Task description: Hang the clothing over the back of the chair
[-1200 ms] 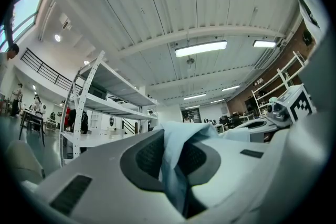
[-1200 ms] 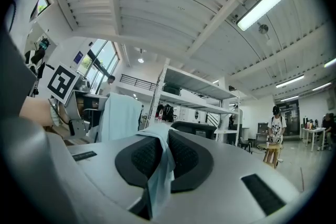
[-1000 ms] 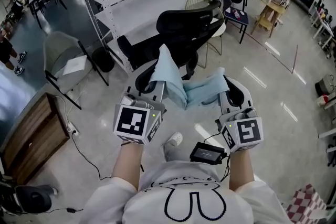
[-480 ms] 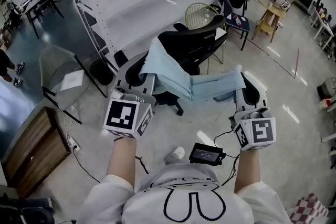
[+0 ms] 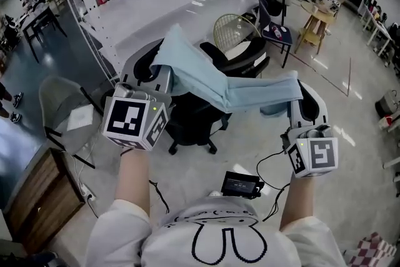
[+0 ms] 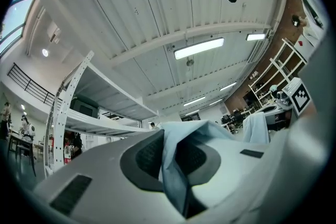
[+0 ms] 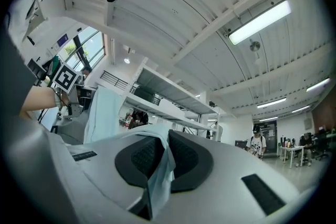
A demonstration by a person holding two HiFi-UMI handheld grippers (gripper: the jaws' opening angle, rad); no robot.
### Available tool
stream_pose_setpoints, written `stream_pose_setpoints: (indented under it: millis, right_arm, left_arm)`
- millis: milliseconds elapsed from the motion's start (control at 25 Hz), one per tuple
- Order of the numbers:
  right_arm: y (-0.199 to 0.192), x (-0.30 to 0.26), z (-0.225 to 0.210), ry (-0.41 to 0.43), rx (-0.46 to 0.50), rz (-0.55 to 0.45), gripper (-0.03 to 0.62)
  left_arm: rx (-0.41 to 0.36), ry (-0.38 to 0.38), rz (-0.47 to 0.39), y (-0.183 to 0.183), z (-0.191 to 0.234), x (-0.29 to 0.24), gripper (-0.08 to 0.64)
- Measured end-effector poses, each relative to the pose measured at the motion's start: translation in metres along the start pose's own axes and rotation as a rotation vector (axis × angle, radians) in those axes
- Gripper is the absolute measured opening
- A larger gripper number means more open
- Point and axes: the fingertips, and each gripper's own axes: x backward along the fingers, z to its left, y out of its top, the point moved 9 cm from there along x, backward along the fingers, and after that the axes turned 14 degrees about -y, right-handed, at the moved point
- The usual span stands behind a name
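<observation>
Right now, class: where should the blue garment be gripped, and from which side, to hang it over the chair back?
At its two outer ends, one per tool, from the near side: left tool and right tool pinch it there, so the garment spans wide by the black chair.

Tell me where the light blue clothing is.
In the head view's middle, the light blue clothing hangs stretched between the left gripper and the right gripper, each shut on one end, over the black office chair.
</observation>
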Motion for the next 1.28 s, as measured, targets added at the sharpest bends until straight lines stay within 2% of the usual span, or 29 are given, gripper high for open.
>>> stream_pose_setpoints:
  millis: [240, 520, 720, 1000, 1280]
  right_arm:
    - [0.022, -0.031, -0.013, -0.022, 0.050, -0.033, 0.011]
    - [0.035, -0.049, -0.024, -0.057, 0.116, -0.049, 0.011]
    - [0.034, -0.057, -0.028, -0.088, 0.166, -0.036, 0.012]
    - [0.036, -0.070, -0.025, -0.118, 0.224, 0.014, 0.014]
    - [0.044, -0.075, -0.038, -0.273, 0.270, 0.054, 0.014]
  left_arm:
    - [-0.022, -0.034, -0.021, 0.013, 0.025, -0.038, 0.048]
    - [-0.026, -0.070, -0.031, 0.008, 0.048, -0.070, 0.048]
    - [-0.050, -0.130, -0.018, -0.005, 0.058, -0.096, 0.048]
    - [-0.014, -0.193, -0.034, -0.024, 0.088, -0.122, 0.048]
    - [-0.003, -0.290, -0.061, -0.036, 0.114, -0.164, 0.048]
